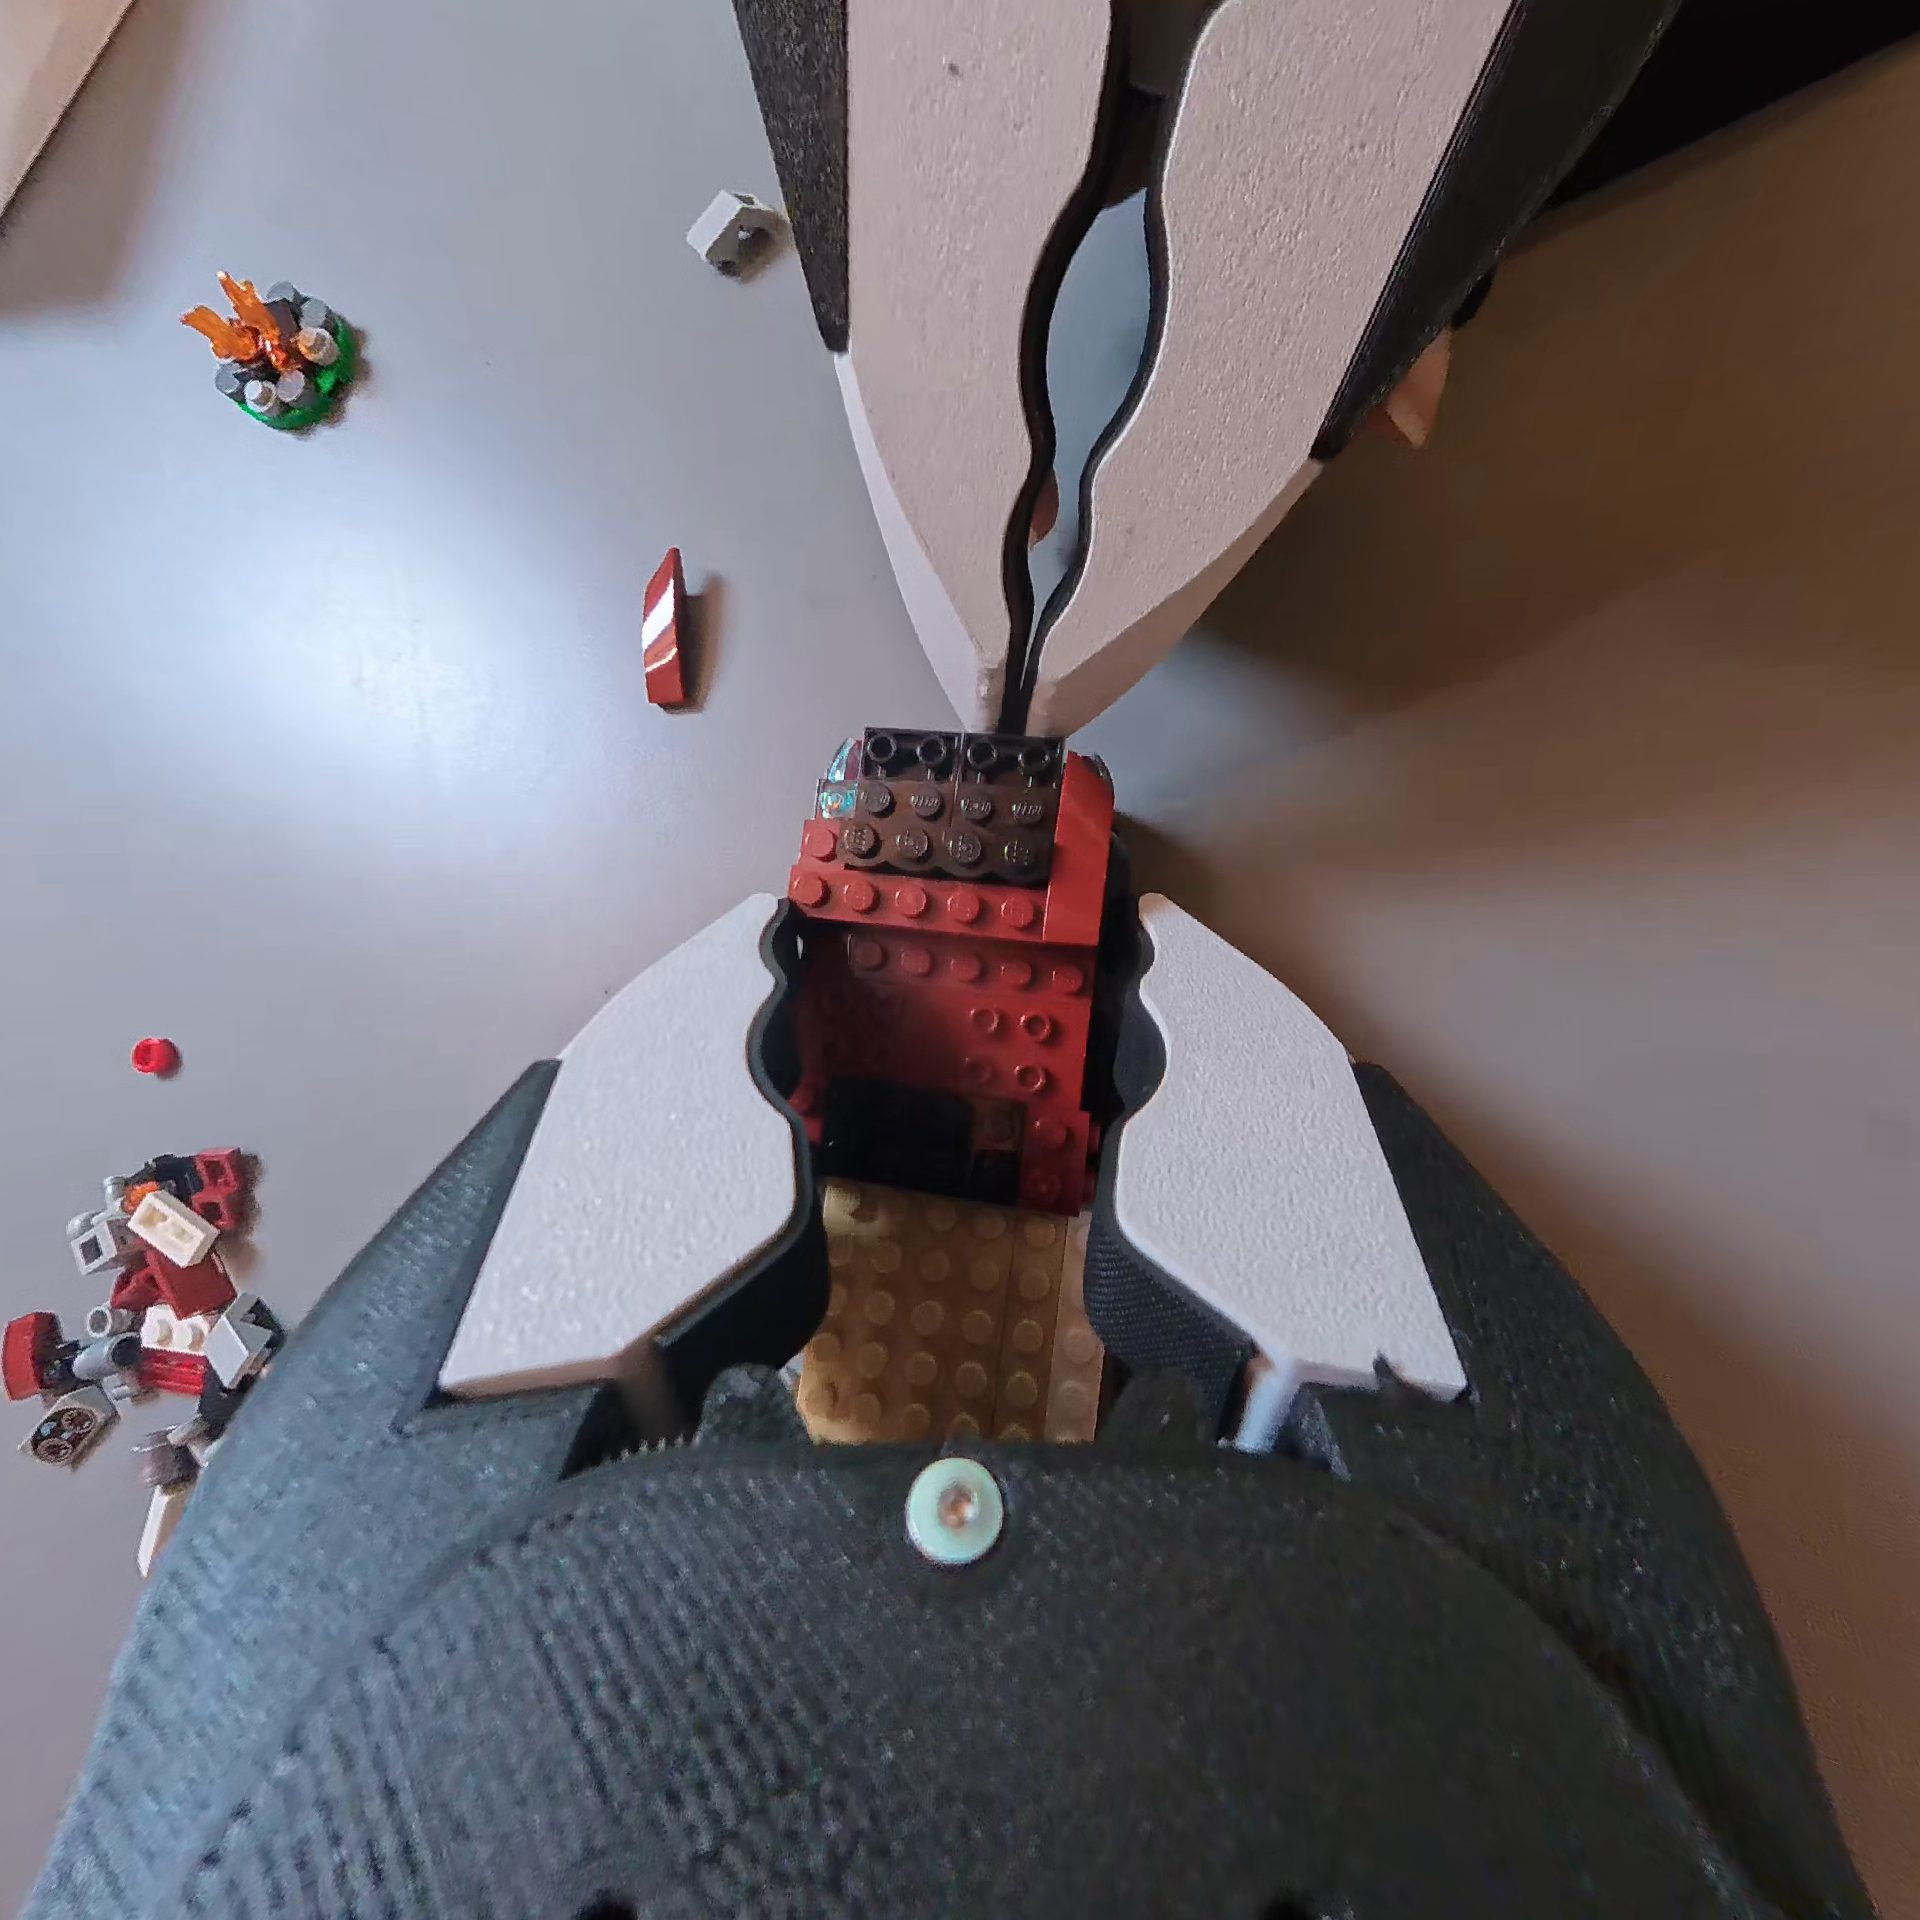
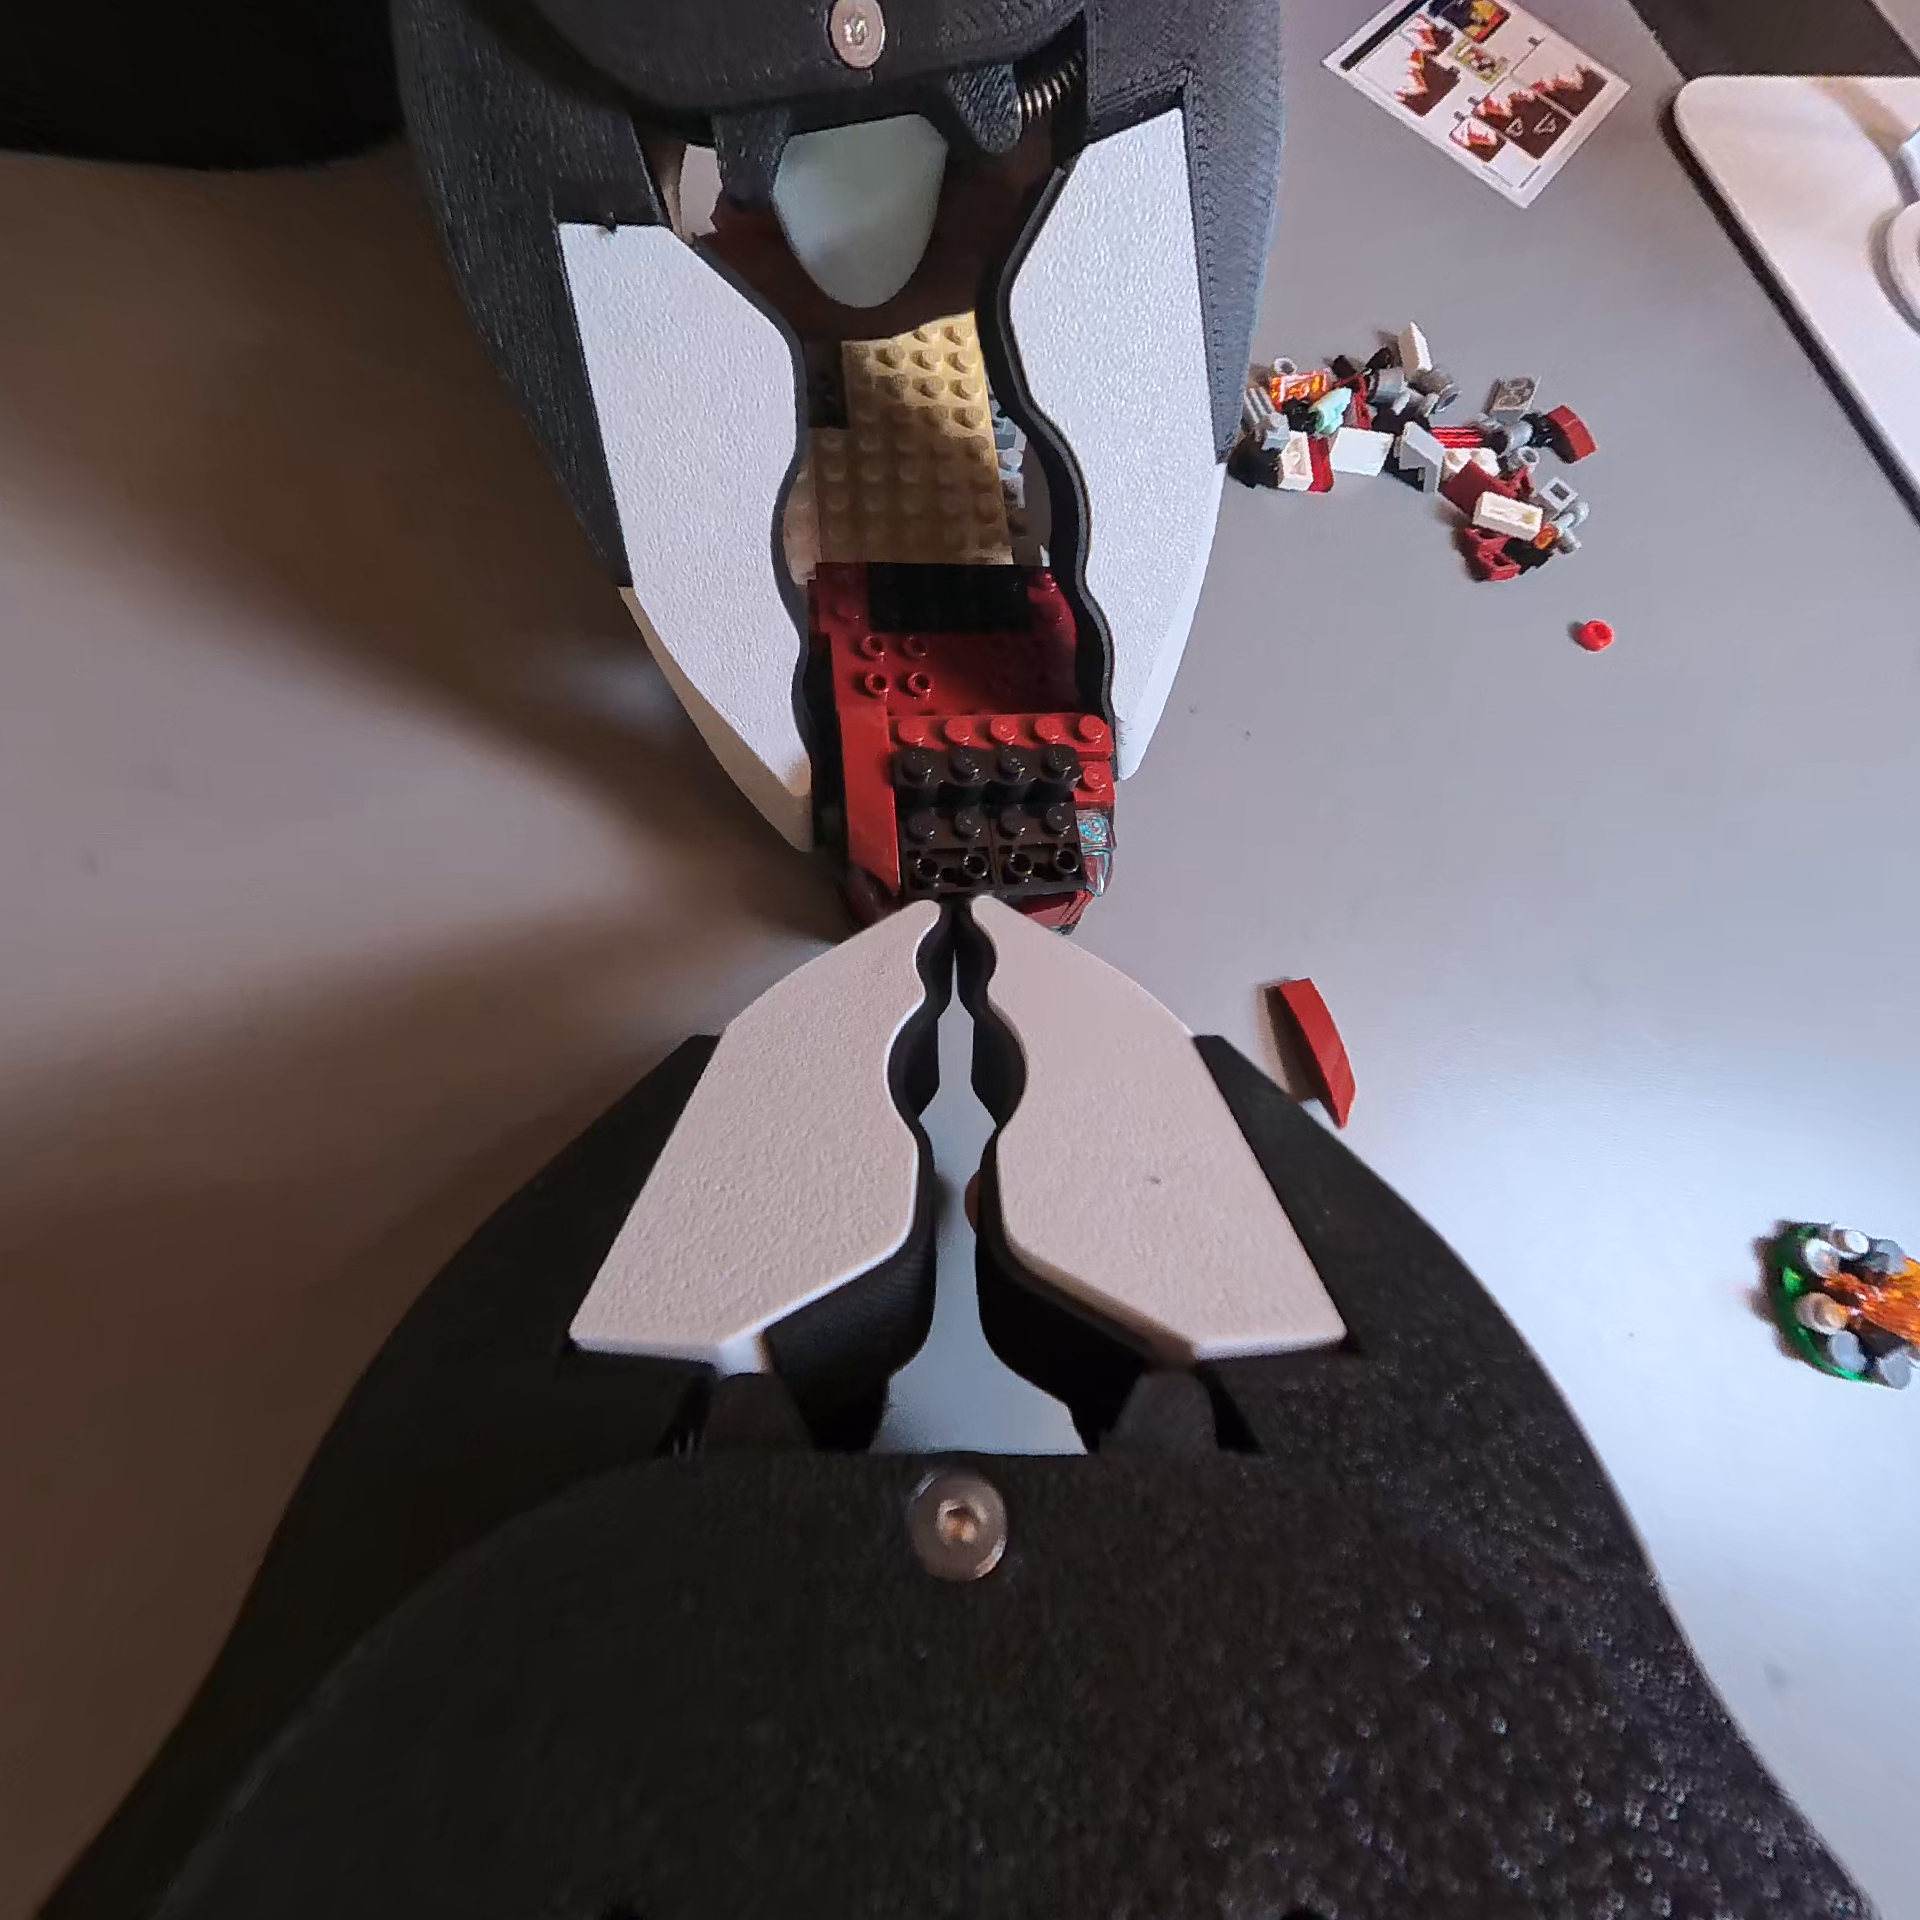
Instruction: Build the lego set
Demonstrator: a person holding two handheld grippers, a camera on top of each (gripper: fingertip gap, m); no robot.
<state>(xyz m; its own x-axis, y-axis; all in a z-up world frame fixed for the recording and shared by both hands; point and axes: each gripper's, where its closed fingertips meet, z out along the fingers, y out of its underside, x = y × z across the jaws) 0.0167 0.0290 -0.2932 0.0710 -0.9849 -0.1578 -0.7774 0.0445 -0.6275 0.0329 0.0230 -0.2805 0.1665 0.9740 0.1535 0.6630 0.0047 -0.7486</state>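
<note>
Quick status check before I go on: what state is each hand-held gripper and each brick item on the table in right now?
Left hand-held gripper: clamped around the brick model.
Right hand-held gripper: shut, nothing in it, tips at the model's black end.
Brick model: partly built, red and black on a tan plate.
Curved red piece: loose on the table.
Small red stud: loose, alone.
Brick pile: unsorted heap.
Campfire build: assembled, standing apart.
</note>
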